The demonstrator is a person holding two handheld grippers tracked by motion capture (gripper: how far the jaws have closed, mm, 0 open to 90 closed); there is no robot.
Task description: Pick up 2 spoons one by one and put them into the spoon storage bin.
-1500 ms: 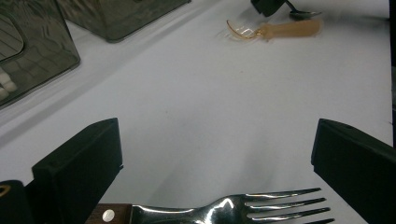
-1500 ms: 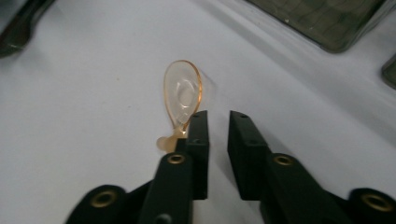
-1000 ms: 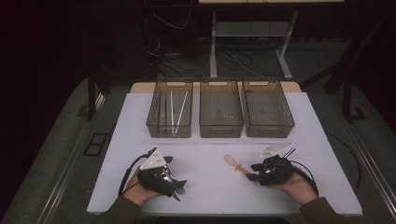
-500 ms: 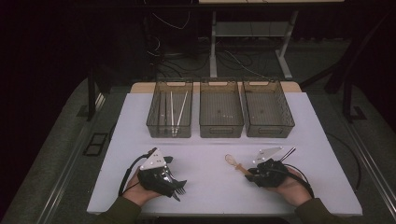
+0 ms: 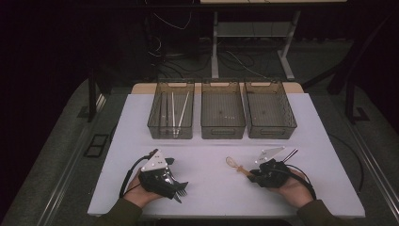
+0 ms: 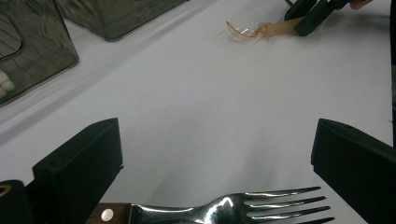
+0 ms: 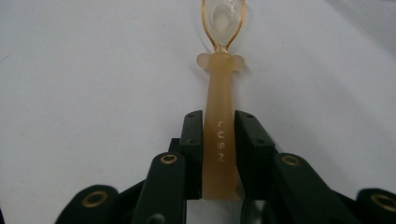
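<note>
A translucent amber spoon lies low on the white table, bowl pointing away from the hand. My right gripper is shut on its handle; in the high view this gripper sits at the front right with the spoon sticking out to its left. A steel fork with a wooden handle rests on the table between the wide-open jaws of my left gripper. From above, the left gripper is at the front left with the fork at its tips.
Three smoky plastic bins stand in a row at the back: the left bin holds long thin utensils, with the middle bin and right bin beside it. A thin silvery stick shows by the right gripper.
My right gripper has slid left to the spoon's handle and now grips it. The left gripper and the fork have stayed where they were.
</note>
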